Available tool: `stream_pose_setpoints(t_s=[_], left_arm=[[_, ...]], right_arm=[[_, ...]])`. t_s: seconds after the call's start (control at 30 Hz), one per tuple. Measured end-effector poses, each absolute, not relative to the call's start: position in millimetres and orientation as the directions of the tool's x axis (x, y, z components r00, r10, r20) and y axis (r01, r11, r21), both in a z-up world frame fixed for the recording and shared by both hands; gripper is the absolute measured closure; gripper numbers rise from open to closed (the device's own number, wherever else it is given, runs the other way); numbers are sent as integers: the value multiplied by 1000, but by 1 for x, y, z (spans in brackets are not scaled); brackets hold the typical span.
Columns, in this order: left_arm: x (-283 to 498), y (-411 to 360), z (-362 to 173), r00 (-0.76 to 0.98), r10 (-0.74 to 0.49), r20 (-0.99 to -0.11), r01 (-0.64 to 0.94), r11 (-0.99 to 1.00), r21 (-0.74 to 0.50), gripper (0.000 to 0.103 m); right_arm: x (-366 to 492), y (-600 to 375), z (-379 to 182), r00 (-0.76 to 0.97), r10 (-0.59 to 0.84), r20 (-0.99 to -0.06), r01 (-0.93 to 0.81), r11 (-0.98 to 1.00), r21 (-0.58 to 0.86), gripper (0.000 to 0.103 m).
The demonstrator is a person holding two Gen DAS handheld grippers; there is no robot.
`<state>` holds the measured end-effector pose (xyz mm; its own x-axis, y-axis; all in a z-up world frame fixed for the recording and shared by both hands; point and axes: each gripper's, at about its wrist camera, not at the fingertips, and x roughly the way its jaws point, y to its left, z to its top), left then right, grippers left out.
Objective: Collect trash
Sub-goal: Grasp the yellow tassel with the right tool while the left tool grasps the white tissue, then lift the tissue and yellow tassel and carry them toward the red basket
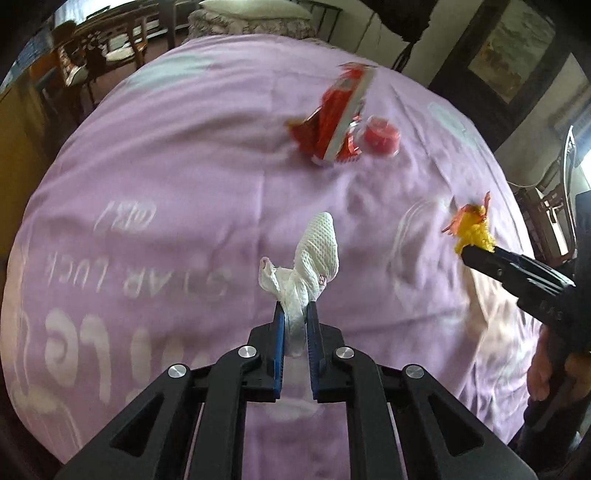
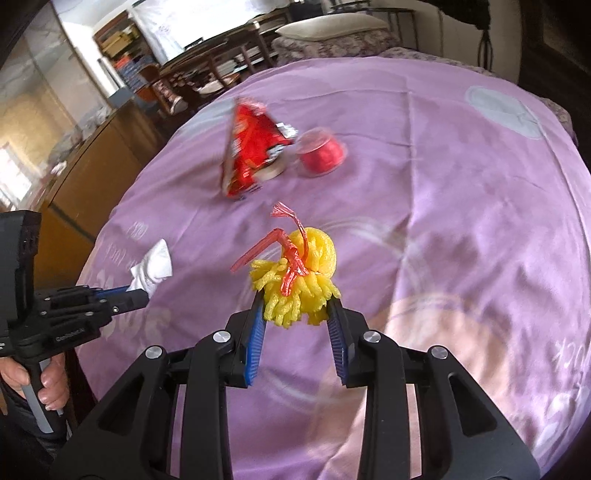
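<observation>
My left gripper [image 1: 294,309] is shut on a crumpled white tissue [image 1: 314,258] and holds it above the purple bedspread [image 1: 184,166]. My right gripper [image 2: 297,301] is shut on a yellow foam net with red strips [image 2: 295,266], also held above the spread. Each gripper shows in the other's view: the right one with the yellow net [image 1: 474,230] at the right, the left one with the tissue [image 2: 153,266] at the left. A red snack wrapper [image 1: 334,118] [image 2: 251,144] and a small red cup [image 1: 380,138] [image 2: 321,151] lie on the bed farther away.
The bed's far end holds a pillow [image 2: 328,27]. A wooden cabinet [image 2: 92,155] stands at the left of the bed, with chairs and a table [image 2: 221,62] behind. A dark framed picture [image 1: 517,55] hangs on the right wall.
</observation>
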<state>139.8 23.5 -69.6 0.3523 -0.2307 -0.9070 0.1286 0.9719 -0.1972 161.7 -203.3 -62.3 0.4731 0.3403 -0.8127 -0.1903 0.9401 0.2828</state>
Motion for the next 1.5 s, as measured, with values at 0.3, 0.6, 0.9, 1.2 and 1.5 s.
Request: stream_pose_setpoints(t_s=[0.3, 0.6, 0.9, 1.2, 1.5], left_arm=[[115, 43, -72, 363, -227, -904, 79, 974, -213, 92], [80, 63, -54, 411, -226, -883, 61, 974, -220, 92], [37, 105, -44, 450, -193, -872, -20, 974, -226, 92], [-4, 152, -32, 501, -144, -853, -107, 968, -227, 92], [-43, 192, -25, 535, -112, -838, -178, 954, -241, 92]], right_arm=[[140, -174, -59, 436, 360, -825, -242, 930, 277, 69], [111, -146, -48, 429, 372, -823, -298, 918, 260, 70], [80, -100, -37, 408, 398, -822, -390, 890, 237, 70], [51, -38, -31, 363, 441, -820, -507, 833, 223, 70], [19, 25, -22, 324, 474, -819, -627, 755, 190, 70]])
